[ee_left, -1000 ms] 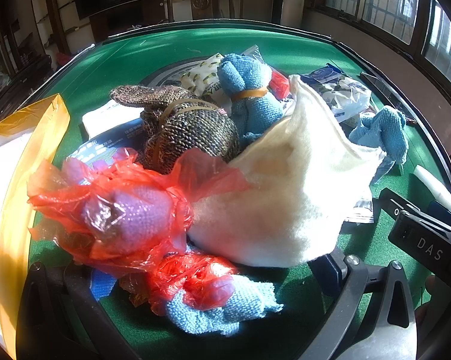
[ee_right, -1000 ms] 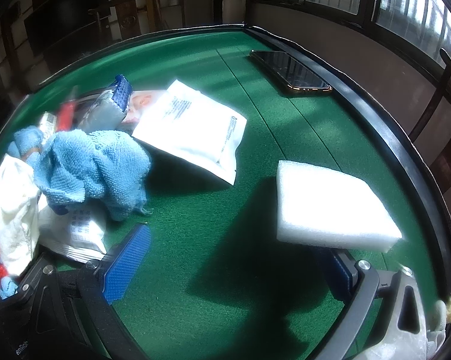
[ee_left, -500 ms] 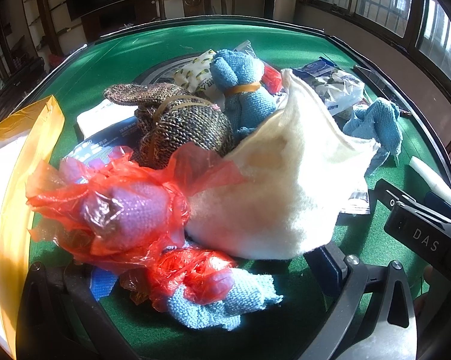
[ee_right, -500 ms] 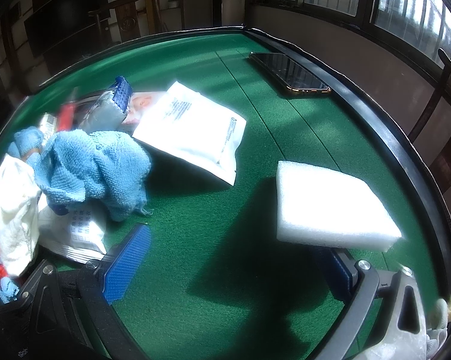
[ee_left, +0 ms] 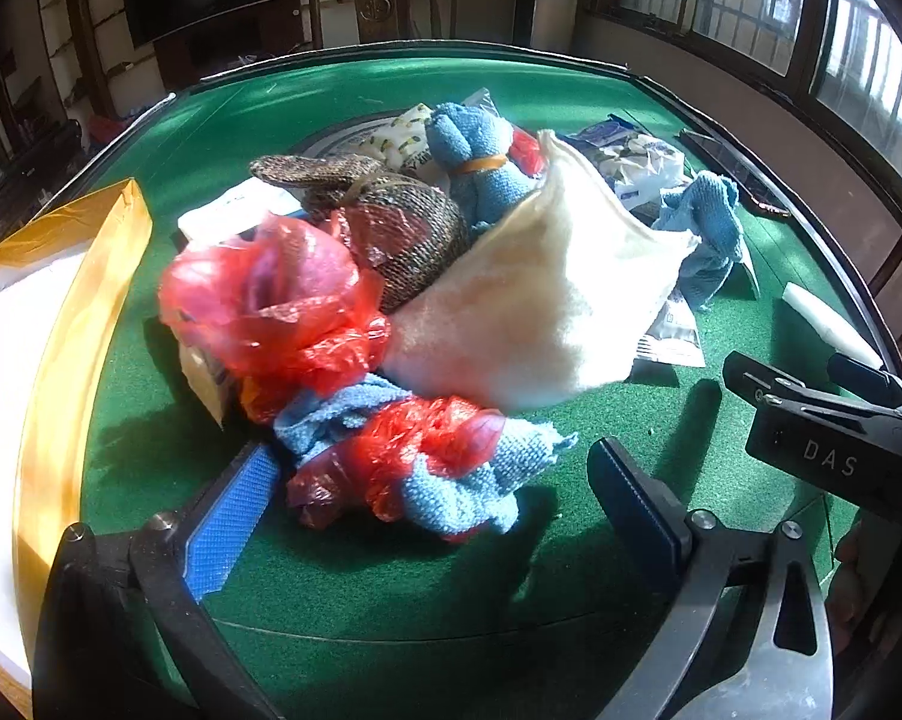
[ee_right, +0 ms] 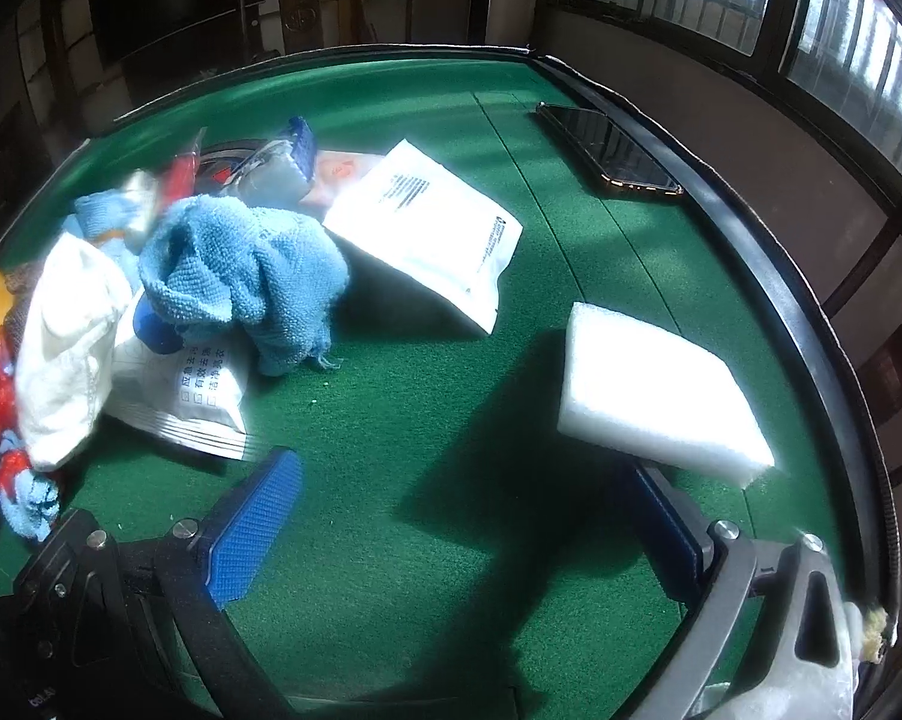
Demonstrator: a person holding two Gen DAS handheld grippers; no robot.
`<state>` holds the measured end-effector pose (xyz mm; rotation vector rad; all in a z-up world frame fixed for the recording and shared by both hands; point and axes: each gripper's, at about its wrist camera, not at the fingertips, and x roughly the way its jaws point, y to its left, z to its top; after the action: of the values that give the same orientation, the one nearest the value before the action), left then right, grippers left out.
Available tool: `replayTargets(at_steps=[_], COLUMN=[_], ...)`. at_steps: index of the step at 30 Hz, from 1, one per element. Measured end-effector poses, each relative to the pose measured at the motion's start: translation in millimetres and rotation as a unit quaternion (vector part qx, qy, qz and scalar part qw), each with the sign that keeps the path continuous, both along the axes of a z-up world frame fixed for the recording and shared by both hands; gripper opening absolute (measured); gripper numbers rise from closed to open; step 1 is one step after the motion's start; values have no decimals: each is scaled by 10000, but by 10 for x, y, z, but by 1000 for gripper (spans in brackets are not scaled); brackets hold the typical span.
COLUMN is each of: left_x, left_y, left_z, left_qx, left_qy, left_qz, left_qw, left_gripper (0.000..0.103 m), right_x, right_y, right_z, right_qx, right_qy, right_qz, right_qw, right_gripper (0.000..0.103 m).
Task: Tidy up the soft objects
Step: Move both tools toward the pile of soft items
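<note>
On the green table [ee_left: 342,576], two red bags [ee_left: 270,300], three blue cloths [ee_left: 469,480].

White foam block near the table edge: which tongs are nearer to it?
Right. The right tongs sit open just short of the white foam block, one finger right below its near edge. The left tongs face the cloth pile, with the block off to their right.

Green felt table [ee_right: 451,408] w/ dark raised rim carries 1 white foam block [ee_right: 655,396], 1 phone [ee_right: 610,147] nr the rim, 1 white pouch [ee_right: 432,228], printed sachet [ee_right: 192,402], blue towel [ee_right: 246,270], cream cloth [ee_left: 547,300].
</note>
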<state>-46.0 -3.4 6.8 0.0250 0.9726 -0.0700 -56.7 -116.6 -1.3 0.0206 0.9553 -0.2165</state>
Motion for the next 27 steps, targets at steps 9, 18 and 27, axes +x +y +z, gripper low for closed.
replayTargets(at_steps=[9, 18, 27], left_x=[-667, -787, -725], left_y=[755, 860, 809], left_z=[858, 784, 763], left_qx=[-212, 1388, 1338], left_qy=[-1792, -1672, -1386], left_qz=[591, 1226, 1111], left_qw=[9818, 9684, 9749], left_gripper=[103, 103, 103], right_x=[-579, -320, 106], right_y=[-86, 459, 455], right_z=[957, 1155, 762], right_qx=[2401, 972, 412], right_qy=[-1743, -2133, -1552], right_qz=[936, 972, 657], right_qw=[9504, 9673, 9848], right_gripper=[102, 102, 97])
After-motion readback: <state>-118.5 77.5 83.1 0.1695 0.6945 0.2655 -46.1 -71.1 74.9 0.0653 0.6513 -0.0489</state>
